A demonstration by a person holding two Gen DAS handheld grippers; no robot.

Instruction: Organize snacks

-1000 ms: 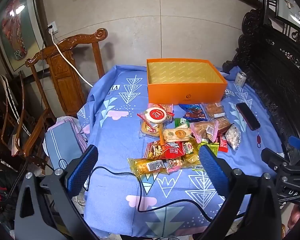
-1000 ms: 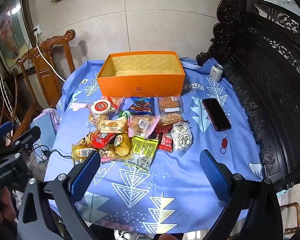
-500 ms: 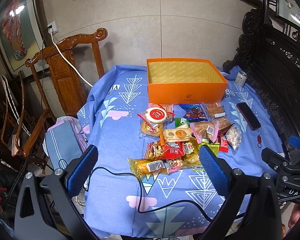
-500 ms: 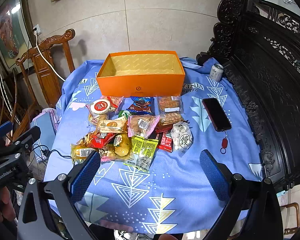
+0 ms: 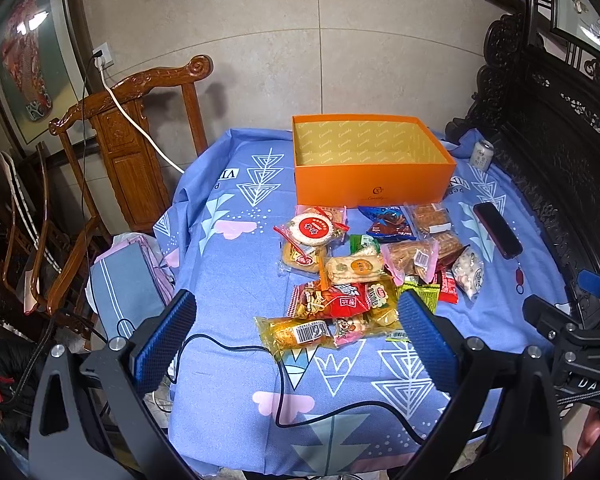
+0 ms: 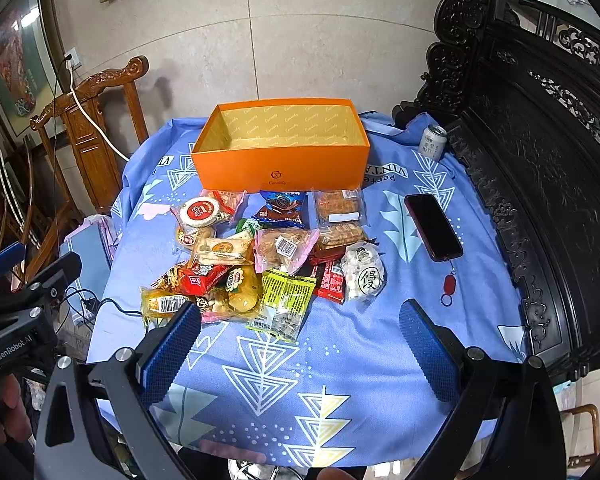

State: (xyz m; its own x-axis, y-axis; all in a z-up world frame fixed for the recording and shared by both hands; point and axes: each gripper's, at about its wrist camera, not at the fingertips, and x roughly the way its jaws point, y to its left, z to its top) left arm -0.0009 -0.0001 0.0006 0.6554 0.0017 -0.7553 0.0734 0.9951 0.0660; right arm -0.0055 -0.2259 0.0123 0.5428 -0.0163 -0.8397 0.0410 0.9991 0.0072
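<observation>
Wrapped snacks [image 6: 260,260] heaped on blue cloth; open orange box [image 6: 280,160] empty, upright just behind

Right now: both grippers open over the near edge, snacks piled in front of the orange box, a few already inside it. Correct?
One thing is off: the orange box is empty; the right wrist view shows only its bare yellow lining. All the snacks lie on the blue cloth in front of it. The left gripper and right gripper are both open.

Orange box [image 5: 374,184] with yellow patterned lining, blue tablecloth [image 5: 228,276] with white triangles and pink clouds.
</observation>
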